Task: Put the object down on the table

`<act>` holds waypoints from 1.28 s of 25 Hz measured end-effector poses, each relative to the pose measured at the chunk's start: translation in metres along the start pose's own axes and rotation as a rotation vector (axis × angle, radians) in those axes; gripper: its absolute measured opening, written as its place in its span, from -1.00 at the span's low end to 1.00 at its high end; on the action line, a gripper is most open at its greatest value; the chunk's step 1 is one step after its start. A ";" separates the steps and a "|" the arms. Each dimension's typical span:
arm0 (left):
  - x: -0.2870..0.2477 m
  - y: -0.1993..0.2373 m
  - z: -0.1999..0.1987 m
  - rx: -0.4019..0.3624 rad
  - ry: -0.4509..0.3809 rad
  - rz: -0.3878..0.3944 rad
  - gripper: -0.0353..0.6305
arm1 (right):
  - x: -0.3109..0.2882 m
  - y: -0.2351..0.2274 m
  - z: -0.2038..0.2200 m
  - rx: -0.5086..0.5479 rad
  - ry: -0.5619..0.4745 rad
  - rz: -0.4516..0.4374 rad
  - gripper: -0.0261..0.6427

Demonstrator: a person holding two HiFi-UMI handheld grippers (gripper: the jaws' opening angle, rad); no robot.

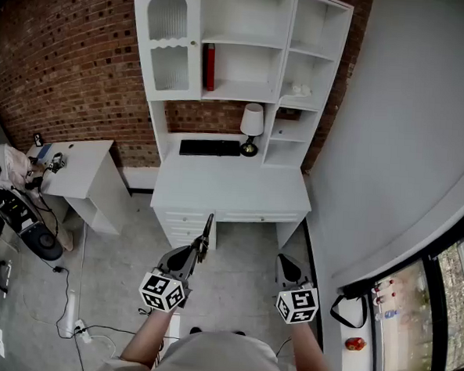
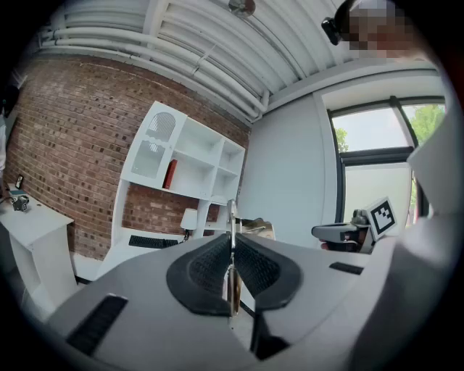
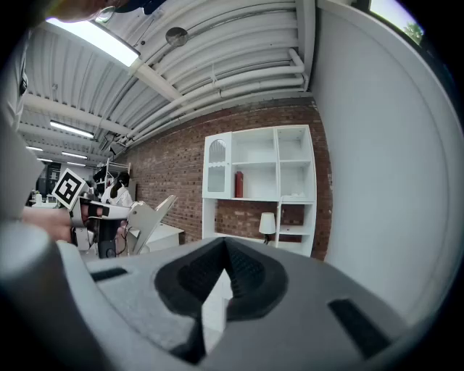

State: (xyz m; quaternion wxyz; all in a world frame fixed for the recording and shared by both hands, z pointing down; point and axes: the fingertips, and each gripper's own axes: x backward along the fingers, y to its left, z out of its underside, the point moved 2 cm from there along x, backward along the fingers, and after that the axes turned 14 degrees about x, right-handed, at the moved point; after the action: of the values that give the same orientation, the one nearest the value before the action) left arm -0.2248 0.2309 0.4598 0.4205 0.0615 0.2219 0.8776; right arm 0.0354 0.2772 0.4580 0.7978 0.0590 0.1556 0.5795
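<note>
Brick walling backs a white counter topped by a shelf unit, and the person stands just short of its front edge.

The left gripper is clenched on the object, a slim, flat piece standing edge-on between the ribbed pads. Its pale tip pokes out past them toward the counter. Held level and by its lower part, it looks ready to be carried forward and laid flat. It has not reached the counter and hangs over the floor in front of the drawers.

The right gripper has its pads meeting at the tip with nothing between them, and it waits alongside, probably just to stay out of the way.

Farther out, a keyboard and a lamp sit at the back of the counter. The bare front stretch looks the natural landing place.
</note>
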 end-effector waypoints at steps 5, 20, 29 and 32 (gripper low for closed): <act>-0.002 -0.003 -0.001 0.000 0.000 -0.002 -0.86 | 0.001 -0.004 -0.001 0.002 0.000 -0.002 -0.92; -0.002 -0.019 0.014 0.001 -0.005 -0.031 -0.86 | 0.012 -0.024 0.015 -0.019 0.008 0.006 -0.92; -0.010 -0.045 0.038 0.009 -0.014 -0.071 -0.86 | 0.024 -0.046 0.038 -0.033 0.007 -0.027 -0.92; -0.012 -0.051 0.044 0.017 -0.019 -0.087 -0.86 | 0.028 -0.053 0.044 -0.034 0.012 -0.041 -0.92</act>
State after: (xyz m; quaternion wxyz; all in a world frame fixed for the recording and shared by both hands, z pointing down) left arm -0.1678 0.2643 0.4775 0.4599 0.0637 0.2280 0.8558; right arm 0.1056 0.2898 0.4800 0.8094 0.0389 0.1519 0.5660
